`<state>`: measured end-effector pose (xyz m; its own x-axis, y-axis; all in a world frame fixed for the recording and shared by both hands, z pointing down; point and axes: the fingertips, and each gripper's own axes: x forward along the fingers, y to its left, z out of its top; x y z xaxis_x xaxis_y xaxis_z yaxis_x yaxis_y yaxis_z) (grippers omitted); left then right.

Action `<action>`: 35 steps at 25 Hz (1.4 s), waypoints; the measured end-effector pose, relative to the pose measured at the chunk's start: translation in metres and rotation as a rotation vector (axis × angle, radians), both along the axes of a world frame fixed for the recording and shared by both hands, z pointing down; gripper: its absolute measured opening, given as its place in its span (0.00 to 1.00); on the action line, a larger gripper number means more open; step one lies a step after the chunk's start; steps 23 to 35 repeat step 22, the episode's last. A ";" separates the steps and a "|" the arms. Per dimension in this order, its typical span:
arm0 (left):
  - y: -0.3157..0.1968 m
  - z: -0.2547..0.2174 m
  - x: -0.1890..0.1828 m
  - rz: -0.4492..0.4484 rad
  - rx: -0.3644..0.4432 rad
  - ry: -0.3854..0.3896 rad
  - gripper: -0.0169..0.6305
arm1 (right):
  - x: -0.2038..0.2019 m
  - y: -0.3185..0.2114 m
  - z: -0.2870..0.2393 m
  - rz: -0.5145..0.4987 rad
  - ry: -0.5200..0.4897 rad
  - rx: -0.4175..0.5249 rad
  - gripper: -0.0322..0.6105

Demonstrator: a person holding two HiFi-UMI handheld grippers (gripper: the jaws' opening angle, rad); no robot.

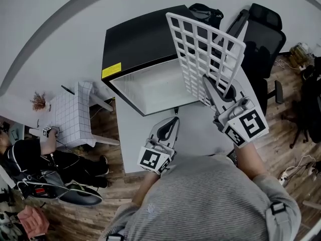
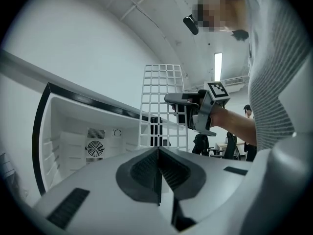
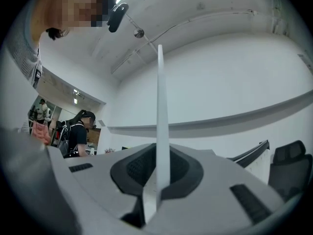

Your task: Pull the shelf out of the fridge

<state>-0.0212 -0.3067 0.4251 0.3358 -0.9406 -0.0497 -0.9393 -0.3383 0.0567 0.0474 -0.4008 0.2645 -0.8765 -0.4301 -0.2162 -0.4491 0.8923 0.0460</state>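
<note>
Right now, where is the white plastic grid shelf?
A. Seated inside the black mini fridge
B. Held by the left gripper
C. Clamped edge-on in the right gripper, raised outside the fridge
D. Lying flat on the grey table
C: the right gripper view shows the white plastic grid shelf edge-on between the pads of the right gripper, and the head view shows it raised clear of the opening of the black mini fridge.

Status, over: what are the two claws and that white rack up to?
Right claw shut on shelf, held clear of fridge. Left claw shut, empty. Nothing blocking.
</note>
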 end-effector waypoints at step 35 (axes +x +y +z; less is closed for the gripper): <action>-0.027 0.015 0.033 -0.022 -0.027 0.032 0.05 | 0.014 -0.018 -0.007 -0.096 -0.020 -0.016 0.10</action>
